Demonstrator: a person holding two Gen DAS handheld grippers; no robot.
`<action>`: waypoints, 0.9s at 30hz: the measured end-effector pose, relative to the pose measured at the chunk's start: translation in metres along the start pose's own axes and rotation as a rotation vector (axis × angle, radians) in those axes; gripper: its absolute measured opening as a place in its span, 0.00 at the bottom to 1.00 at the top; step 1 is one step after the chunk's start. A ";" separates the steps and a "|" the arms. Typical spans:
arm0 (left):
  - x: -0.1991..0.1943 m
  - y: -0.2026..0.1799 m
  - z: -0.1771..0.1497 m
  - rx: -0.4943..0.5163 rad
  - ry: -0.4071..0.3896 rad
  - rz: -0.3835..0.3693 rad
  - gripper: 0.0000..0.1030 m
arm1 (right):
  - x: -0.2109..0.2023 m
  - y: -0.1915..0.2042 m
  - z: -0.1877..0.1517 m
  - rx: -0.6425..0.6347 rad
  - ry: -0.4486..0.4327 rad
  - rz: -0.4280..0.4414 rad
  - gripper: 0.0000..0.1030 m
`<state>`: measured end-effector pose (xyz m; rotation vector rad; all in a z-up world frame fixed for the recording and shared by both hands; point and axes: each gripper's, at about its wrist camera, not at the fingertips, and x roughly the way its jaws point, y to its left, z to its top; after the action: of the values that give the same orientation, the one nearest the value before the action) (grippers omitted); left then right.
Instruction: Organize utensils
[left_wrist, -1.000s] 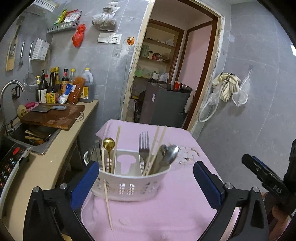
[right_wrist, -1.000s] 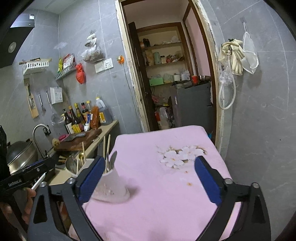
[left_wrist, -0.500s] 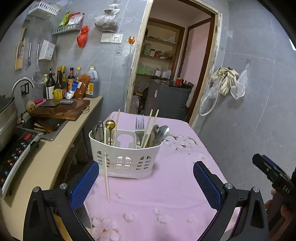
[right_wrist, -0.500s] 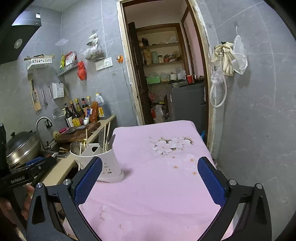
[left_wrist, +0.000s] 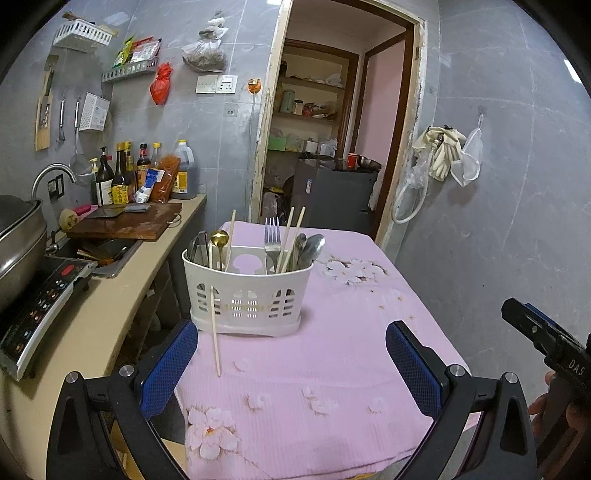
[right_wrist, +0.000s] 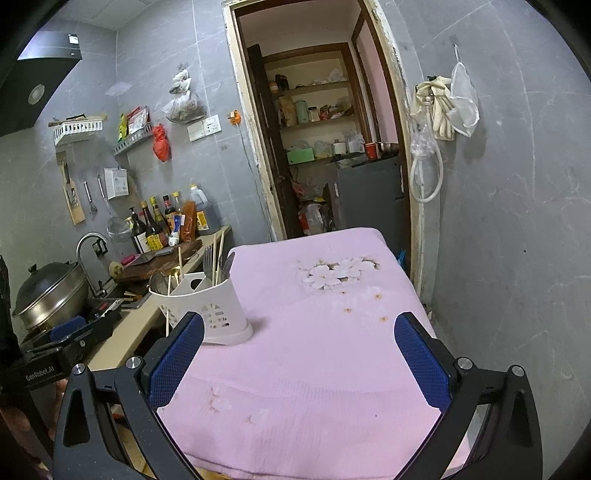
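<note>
A white slotted utensil caddy (left_wrist: 245, 295) stands on the pink-clothed table (left_wrist: 332, 369); it also shows in the right wrist view (right_wrist: 210, 310). It holds a fork (left_wrist: 272, 236), a gold spoon (left_wrist: 219, 240), silver spoons (left_wrist: 312, 249) and chopsticks (left_wrist: 291, 236). One chopstick (left_wrist: 215, 332) leans against the caddy's front, its tip on the cloth. My left gripper (left_wrist: 291, 365) is open and empty, in front of the caddy. My right gripper (right_wrist: 299, 362) is open and empty over the cloth, right of the caddy.
A counter (left_wrist: 99, 314) on the left carries an induction cooker (left_wrist: 40, 302), a pot (left_wrist: 18, 236), a sink, a cutting board (left_wrist: 125, 221) and bottles (left_wrist: 122, 173). A doorway (left_wrist: 325, 147) lies behind the table. A grey wall is on the right.
Both grippers have pulled back and risen away from the caddy, which now looks smaller and farther. The caddy and the leaning chopstick have not moved.
</note>
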<state>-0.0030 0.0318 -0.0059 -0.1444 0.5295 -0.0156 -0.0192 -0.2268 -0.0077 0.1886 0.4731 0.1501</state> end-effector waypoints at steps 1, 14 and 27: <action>-0.001 -0.001 -0.001 0.006 -0.001 0.000 1.00 | -0.001 0.000 -0.001 -0.001 0.000 -0.003 0.99; -0.005 -0.003 0.001 0.004 -0.027 0.006 1.00 | -0.008 0.001 -0.001 -0.007 -0.031 -0.025 0.99; -0.003 0.000 0.000 -0.019 -0.013 0.010 1.00 | -0.007 0.002 -0.002 -0.014 -0.018 -0.010 0.99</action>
<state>-0.0054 0.0318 -0.0050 -0.1601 0.5170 -0.0003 -0.0264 -0.2262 -0.0065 0.1740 0.4553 0.1414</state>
